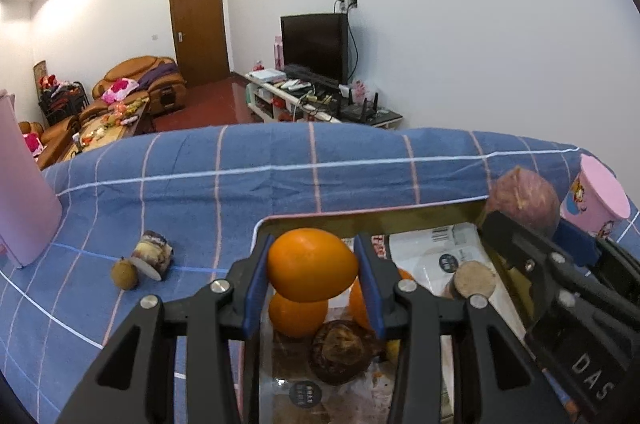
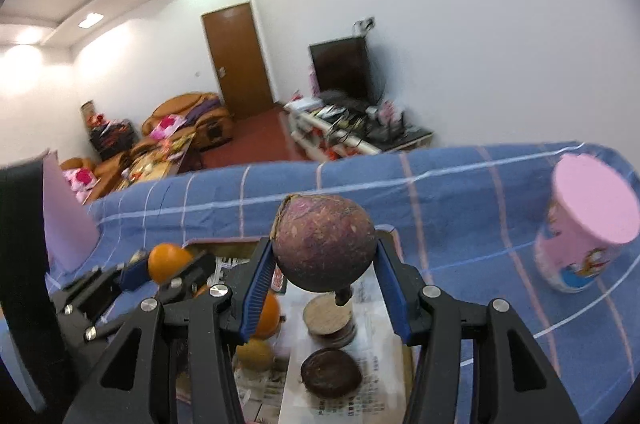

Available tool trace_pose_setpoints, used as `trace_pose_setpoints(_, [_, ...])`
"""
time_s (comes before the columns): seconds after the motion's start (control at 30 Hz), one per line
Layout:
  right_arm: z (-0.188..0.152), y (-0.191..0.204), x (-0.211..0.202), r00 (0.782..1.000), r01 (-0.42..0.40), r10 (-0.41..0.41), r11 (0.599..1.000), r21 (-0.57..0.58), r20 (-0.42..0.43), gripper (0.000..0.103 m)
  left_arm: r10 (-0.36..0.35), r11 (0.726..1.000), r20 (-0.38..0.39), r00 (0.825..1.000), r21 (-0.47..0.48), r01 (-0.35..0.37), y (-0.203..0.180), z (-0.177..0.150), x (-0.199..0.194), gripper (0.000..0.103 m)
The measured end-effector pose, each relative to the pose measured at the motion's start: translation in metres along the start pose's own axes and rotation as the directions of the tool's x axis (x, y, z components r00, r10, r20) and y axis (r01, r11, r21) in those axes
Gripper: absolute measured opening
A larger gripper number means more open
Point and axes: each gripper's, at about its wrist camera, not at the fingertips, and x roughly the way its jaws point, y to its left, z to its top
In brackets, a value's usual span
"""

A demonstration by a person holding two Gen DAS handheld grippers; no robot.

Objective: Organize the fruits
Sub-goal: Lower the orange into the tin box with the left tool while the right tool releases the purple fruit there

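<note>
- Blue checked cloth (image 1: 200, 176) covers one table; its far edge drops off, with open room on the left.
- One tray (image 1: 360, 216) holds two more oranges (image 1: 298, 316) and one dark fruit (image 1: 340, 352).
- Two pink cups (image 2: 588, 224) stand near the cloth's sides.
- Right gripper (image 2: 324, 264) pinches one purple fruit (image 2: 324, 244) above the tray.
- Left gripper (image 1: 312, 272) pinches one orange (image 1: 312, 264) above the tray.

Home living room: sofa (image 1: 140, 80), television (image 1: 314, 48) on low stand (image 1: 320, 104), wooden door (image 1: 198, 24)
</note>
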Motion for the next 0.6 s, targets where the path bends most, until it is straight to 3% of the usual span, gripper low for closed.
trace_pose_setpoints(0.6, [0.002, 0.009, 0.030, 0.994, -0.048, 0.045, 0.998, -0.031, -0.099, 0.053, 0.044, 0.999, -0.049, 0.998, 0.029, -0.043, -0.008, -0.008, 0.017, 0.043])
